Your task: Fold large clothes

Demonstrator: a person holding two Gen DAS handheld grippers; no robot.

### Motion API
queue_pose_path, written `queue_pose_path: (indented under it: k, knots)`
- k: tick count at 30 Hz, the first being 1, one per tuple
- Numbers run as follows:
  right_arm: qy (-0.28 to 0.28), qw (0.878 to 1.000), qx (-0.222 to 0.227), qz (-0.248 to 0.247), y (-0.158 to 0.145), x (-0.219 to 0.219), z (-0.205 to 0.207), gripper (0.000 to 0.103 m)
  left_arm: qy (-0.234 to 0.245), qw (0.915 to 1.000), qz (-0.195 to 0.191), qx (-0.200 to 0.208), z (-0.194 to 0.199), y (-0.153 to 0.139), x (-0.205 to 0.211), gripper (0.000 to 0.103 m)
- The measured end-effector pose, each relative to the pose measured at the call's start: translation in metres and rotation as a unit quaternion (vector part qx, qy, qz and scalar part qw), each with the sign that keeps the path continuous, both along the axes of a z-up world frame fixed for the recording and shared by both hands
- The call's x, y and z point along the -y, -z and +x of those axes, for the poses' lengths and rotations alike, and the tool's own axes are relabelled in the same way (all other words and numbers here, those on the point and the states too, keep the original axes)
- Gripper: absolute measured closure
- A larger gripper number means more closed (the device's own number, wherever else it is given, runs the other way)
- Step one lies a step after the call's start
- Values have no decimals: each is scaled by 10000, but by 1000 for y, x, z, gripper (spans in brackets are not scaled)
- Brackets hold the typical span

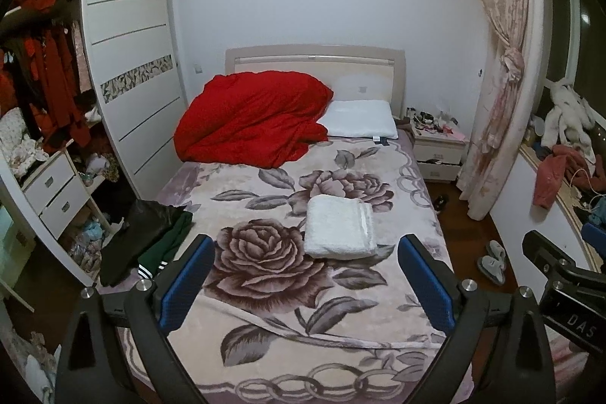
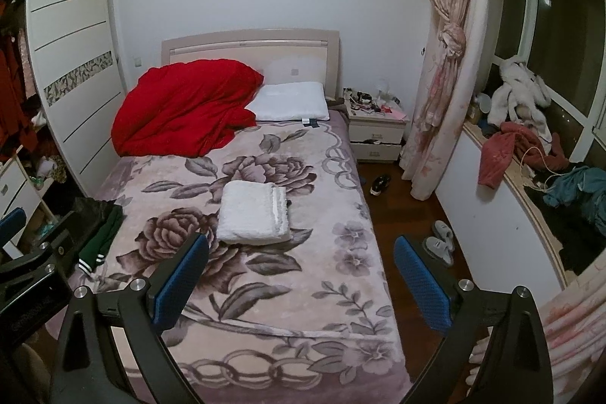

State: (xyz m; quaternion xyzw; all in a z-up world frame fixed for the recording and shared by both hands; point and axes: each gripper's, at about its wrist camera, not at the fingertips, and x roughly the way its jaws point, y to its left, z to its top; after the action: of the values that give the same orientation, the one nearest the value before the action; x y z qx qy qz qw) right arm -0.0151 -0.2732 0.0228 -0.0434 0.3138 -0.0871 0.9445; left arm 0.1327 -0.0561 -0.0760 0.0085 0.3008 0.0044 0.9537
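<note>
Left gripper (image 1: 305, 254) and right gripper (image 2: 301, 252) both spread wide with nothing between the jaws, hovering over the foot of the floral blanket (image 1: 265, 290), folded white garment (image 1: 339, 228) lying flat mid-bed, dark clothes (image 1: 151, 233) at left edge, red quilt (image 1: 253, 116) and pillow (image 1: 360, 118) by the headboard.
</note>
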Motion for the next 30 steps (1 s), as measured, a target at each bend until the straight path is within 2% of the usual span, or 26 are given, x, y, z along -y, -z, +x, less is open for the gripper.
queue_pose_path:
  k: [6, 17, 30]
  knots:
    - [6, 10000, -2, 7, 1, 0, -4, 3, 9, 10000, -12, 7, -4, -1, 4, 4]
    - [-141, 9999, 47, 23, -15, 1, 3, 2, 32, 10000, 19, 37, -11, -7, 3, 4]
    - [-127, 9999, 67, 12, -15, 1, 2, 2, 39, 10000, 9, 81, -9, -15, 0, 4]
